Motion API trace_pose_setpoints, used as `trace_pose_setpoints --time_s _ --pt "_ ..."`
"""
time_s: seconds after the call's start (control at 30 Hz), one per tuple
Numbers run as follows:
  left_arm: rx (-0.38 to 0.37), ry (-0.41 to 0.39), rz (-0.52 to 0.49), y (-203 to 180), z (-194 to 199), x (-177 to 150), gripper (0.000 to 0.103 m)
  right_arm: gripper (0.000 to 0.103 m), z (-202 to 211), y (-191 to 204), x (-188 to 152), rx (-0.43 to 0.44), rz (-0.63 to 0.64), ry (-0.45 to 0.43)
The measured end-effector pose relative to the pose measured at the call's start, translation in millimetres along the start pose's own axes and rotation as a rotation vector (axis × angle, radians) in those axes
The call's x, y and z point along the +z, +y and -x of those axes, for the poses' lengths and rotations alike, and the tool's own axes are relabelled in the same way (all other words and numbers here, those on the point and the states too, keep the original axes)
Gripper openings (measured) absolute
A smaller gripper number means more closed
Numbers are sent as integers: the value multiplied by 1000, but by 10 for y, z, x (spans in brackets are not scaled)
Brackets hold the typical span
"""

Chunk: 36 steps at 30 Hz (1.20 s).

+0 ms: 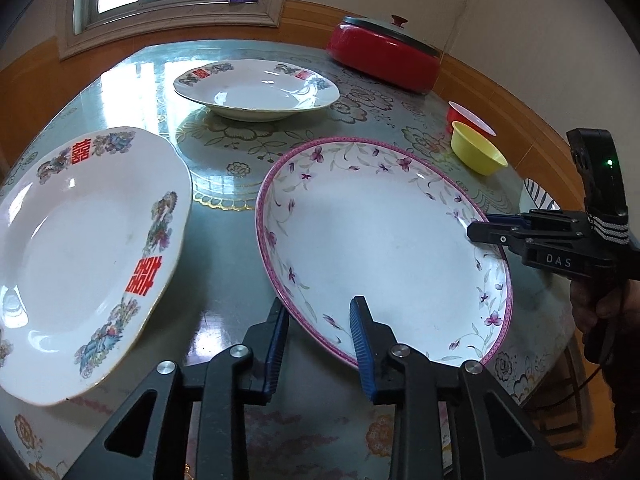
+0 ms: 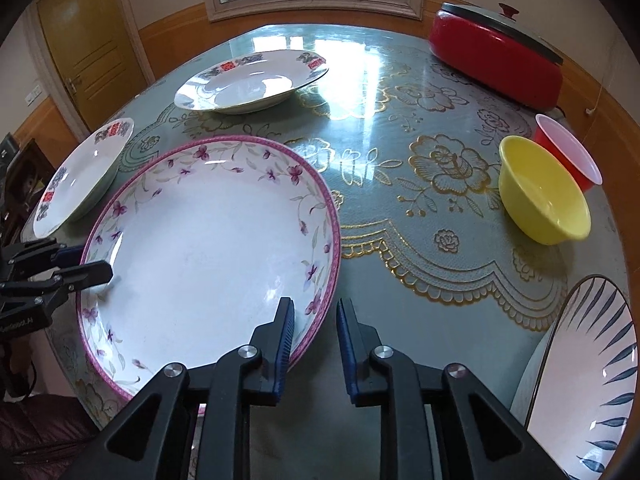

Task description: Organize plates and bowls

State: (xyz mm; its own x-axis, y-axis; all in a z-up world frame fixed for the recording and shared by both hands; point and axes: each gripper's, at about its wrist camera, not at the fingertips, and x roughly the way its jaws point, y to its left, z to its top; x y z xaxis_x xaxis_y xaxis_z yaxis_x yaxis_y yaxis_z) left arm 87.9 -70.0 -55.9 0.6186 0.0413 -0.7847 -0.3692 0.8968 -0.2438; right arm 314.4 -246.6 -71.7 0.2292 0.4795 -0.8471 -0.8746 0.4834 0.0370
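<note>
Step in hand: two-handed pickup of the pink-rimmed plate (image 1: 380, 240), judged from both tools sitting on its rim.
Plate position: near edge of the worktop (image 2: 400, 120), between the 2 tools; whether it has left the surface I cannot tell.
Right hand-held gripper (image 2: 316, 336): pinching the plate's rim, 1 pad inside the well and 1 outside; the left wrist view shows it clamped on the plate's right edge.
Left hand-held gripper (image 1: 319, 336): narrowed around the near rim, 1 pad outside and 1 over the white well; whether both pads press on the china I cannot tell.
Likely destination: 1 of the 2 plates with red characters, the near one (image 1: 80, 248) or the far one (image 1: 256, 88); this is a guess from the task.
Other pieces: yellow bowl (image 2: 544, 196) just beside the red bowl (image 2: 572, 152), blue-leaf plate (image 2: 592, 380) at the right, red pot (image 1: 384, 56) at the back.
Doing it well: confirm the left pinch is firm before lifting, since glazed china is slick and the rim slopes.
Lift: raise both hands together and keep the plate level, so neither pinch twists.
Clearance: carry it high enough to pass over the near plate's rim.
Set-down: lower gently and centred; release only once it rests.
</note>
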Motion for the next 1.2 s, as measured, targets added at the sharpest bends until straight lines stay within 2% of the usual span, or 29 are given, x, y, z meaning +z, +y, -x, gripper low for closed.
trace_pose_setpoints --time_s 0.07,0.17,0.3,0.53,0.63,0.77,0.87,1.2 --pt "10 4 1 -9 -2 3 33 22 -51 -12 63 0 -25 -13" --pt "64 -6 -21 -28 -13 39 34 22 -137 -14 136 4 -38 -23" --pt "93 -5 -48 -78 -24 38 32 23 -150 59 133 -11 9 -28" --pt "122 12 -89 -131 -13 20 31 21 -93 63 51 -29 -38 18" --pt "122 2 -101 -117 -9 24 30 21 -96 93 66 -57 -55 32" --pt "96 -10 -121 -97 33 11 32 21 -111 70 97 -52 -91 46" --pt "67 -6 -119 -39 67 -12 32 21 -128 115 118 -59 -101 37" --pt "55 2 -153 87 45 79 32 24 -125 235 84 -82 -148 15"
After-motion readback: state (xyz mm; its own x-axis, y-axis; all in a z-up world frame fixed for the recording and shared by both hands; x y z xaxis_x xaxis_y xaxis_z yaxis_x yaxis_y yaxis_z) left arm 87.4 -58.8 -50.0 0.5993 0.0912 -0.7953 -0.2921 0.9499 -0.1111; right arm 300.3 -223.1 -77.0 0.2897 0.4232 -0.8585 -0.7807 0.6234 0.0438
